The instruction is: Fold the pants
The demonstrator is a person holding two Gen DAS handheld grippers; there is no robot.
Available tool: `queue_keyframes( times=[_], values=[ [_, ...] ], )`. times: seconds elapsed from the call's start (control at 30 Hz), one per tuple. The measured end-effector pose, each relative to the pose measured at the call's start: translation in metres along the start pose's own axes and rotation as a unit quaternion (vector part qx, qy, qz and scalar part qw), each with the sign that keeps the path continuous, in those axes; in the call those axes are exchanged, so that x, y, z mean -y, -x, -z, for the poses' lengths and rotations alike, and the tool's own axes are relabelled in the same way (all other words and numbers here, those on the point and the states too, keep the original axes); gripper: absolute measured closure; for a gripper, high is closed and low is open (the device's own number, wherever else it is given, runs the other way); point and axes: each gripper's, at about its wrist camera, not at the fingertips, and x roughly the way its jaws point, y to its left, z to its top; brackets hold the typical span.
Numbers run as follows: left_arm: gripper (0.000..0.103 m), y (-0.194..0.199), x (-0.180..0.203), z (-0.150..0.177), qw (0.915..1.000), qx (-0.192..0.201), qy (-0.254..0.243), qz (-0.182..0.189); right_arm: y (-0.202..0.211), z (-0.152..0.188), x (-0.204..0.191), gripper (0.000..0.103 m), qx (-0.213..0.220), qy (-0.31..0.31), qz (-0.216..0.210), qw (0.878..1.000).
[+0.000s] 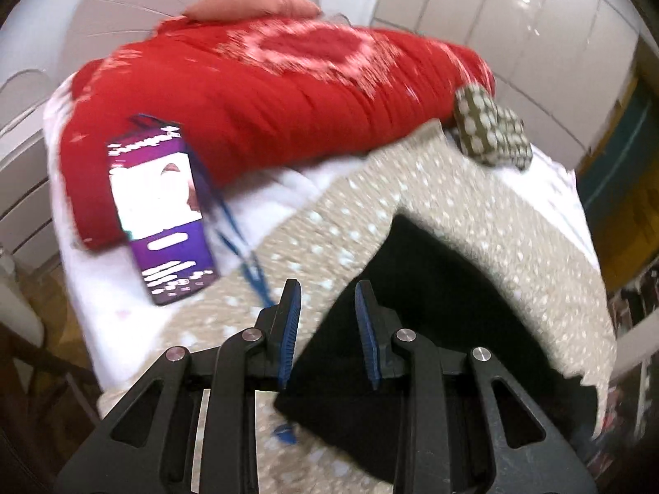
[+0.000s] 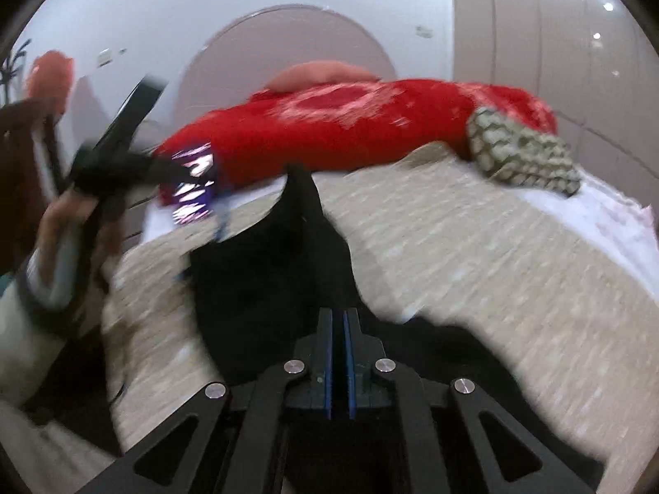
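Left wrist view first: our left gripper (image 1: 327,302) stands with its blue-padded fingers (image 1: 290,321) well parted and nothing between them, hovering over the near corner of the black fabric pants (image 1: 416,313). The pants lie spread on a beige speckled bedcover (image 1: 486,206) just ahead of and beneath the gripper. Off to the gripper's left a purple and white cardboard box (image 1: 162,210) lies on a white sheet (image 1: 107,288), with a blue cord (image 1: 243,243) trailing past it toward us. Farther ahead sits a large red patterned cushion (image 1: 263,90), and at the far right a small olive pouch with white dots (image 1: 490,127).

From the right wrist view, our right gripper (image 2: 338,329) has its pads pressed together. It sits right over the black pants (image 2: 267,271), but the blur and the dark cloth keep us from telling whether a fold of fabric is pinched between them. A peak of the pants rises ahead of this gripper, which suggests cloth being lifted. To its left the other gripper (image 2: 119,156) shows in the person's hand (image 2: 78,222).

We judge this an early fold, one side perhaps raised while the other is not yet gripped. Next, the left gripper likely needs to come down on the matching edge and close, so both can carry the cloth over evenly.
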Motion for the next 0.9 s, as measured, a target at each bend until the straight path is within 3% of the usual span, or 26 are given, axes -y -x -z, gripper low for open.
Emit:
queue_keyframes(
  times=[0.07, 0.13, 0.23, 0.3, 0.43, 0.47, 0.53, 0.57, 0.73, 0.83, 0.9],
  values=[
    [0.054, 0.008, -0.006, 0.003, 0.9999, 0.006, 0.009, 0.003, -0.006, 0.031, -0.018, 0.098, -0.028, -0.024, -0.023, 0.999],
    [0.047, 0.014, -0.009, 0.010, 0.9997, 0.013, 0.015, 0.011, -0.019, 0.056, -0.026, 0.098, -0.059, -0.044, -0.024, 0.997],
    [0.047, 0.010, 0.003, 0.023, 0.9998, -0.006, -0.007, 0.019, -0.023, 0.080, -0.025, 0.098, -0.072, -0.101, -0.036, 0.992],
    [0.047, 0.004, 0.014, 0.029, 0.9993, -0.018, -0.024, 0.023, -0.012, 0.079, -0.021, 0.098, -0.063, -0.112, -0.023, 0.991],
    [0.047, -0.010, 0.044, 0.054, 0.9963, -0.045, -0.065, 0.034, 0.043, 0.081, 0.013, 0.089, -0.001, -0.168, 0.055, 0.984],
    [0.047, -0.014, 0.049, 0.060, 0.9955, -0.050, -0.072, 0.036, 0.057, 0.087, 0.027, 0.086, 0.011, -0.191, 0.082, 0.978],
    [0.047, -0.022, 0.062, 0.072, 0.9934, -0.065, -0.085, 0.042, 0.080, 0.106, 0.058, 0.065, 0.018, -0.244, 0.137, 0.960],
    [0.047, -0.025, 0.066, 0.078, 0.9925, -0.070, -0.089, 0.046, 0.086, 0.113, 0.071, 0.061, 0.013, -0.266, 0.161, 0.950],
    [0.047, -0.052, 0.080, 0.102, 0.9874, -0.108, -0.109, 0.037, 0.108, 0.160, 0.127, 0.057, 0.019, -0.394, 0.234, 0.889],
    [0.047, -0.059, 0.082, 0.108, 0.9868, -0.111, -0.116, 0.026, 0.109, 0.176, 0.150, 0.056, 0.027, -0.441, 0.245, 0.863],
    [0.046, -0.059, 0.084, 0.107, 0.9868, -0.111, -0.116, 0.023, 0.099, 0.181, 0.160, 0.056, 0.029, -0.461, 0.238, 0.854]
  ],
)
